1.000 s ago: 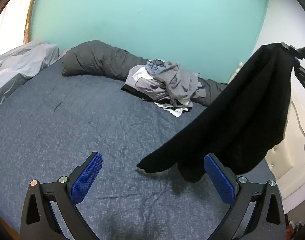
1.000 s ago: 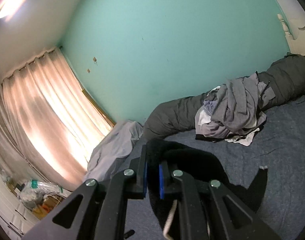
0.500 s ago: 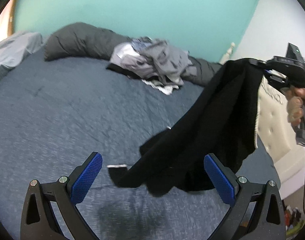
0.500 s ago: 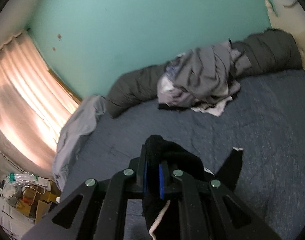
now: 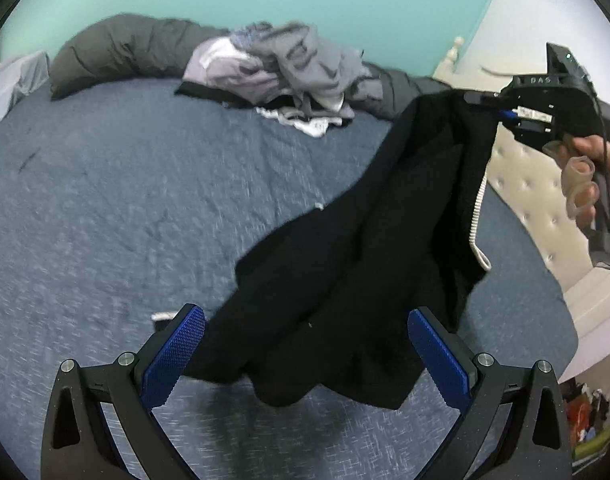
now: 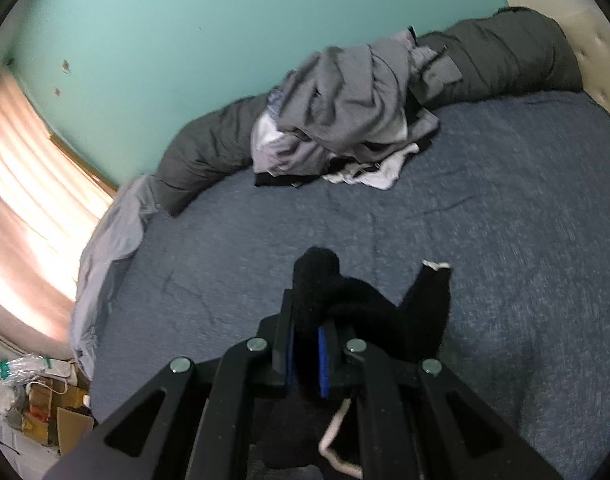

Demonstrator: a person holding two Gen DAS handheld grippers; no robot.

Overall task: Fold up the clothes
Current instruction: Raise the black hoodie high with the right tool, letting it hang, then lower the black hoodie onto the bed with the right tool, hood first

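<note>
Black garment (image 5: 357,264) has swung closer since 1 s ago, now hanging btwn the spread-wide left tool (image 5: 305,344). Right tool (image 6: 307,344) is clenched on its top edge; hem trails onto bed (image 5: 105,208). Catch a free corner w/ the left before laying flat. Clothes pile (image 6: 345,120) beyond.

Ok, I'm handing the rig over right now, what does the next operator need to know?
Right tongs: shut on the black garment, holding it up by one edge; its lower end trails on the blue bed cover.
Left tongs: open, empty, low beside the hanging fabric.
Pile of unfolded clothes waits at the far side of the bed.
Done: garment picked. Left: spread it, fold it, then the pile.
</note>
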